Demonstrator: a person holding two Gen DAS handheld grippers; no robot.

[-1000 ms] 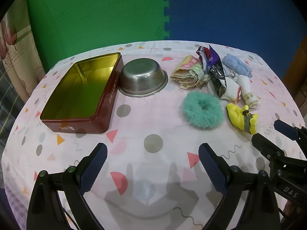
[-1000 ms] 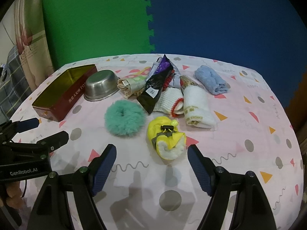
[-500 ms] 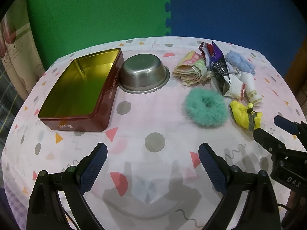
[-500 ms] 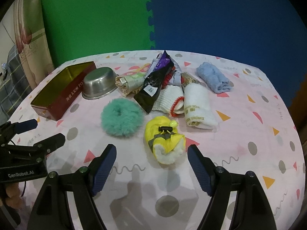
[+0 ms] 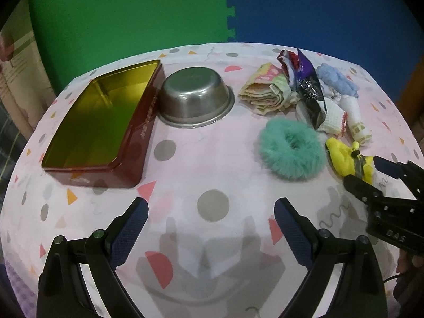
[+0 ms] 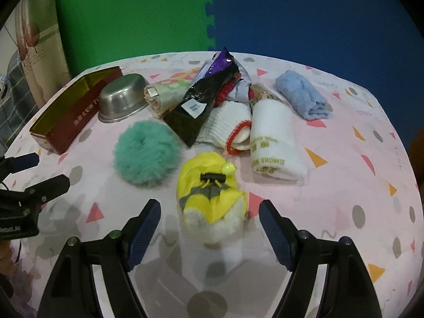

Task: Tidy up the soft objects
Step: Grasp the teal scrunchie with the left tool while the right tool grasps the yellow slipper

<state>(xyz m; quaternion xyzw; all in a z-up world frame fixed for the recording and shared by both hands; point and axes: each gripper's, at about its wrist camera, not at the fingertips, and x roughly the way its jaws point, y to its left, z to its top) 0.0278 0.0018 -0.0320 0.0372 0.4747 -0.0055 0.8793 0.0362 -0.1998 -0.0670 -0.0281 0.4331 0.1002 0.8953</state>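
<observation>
Right gripper (image 6: 209, 213) wide open, straddling the yellow bootie (image 6: 209, 193) w/ its fluffy near end just ahead; long axis runs near-to-far. Left gripper (image 5: 209, 216) also open, well apart, over bare tablecloth (image 5: 185, 185).

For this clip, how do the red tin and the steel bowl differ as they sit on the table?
The red tin is rectangular with a gold interior; the steel bowl is round and plain grey metal. The red tin sits open side up and holds nothing, while the steel bowl is turned upside down, resting on its rim. The red tin has the longer footprint. Both are rigid metal containers, side by side at the left of the table, apart from the soft items.
</observation>
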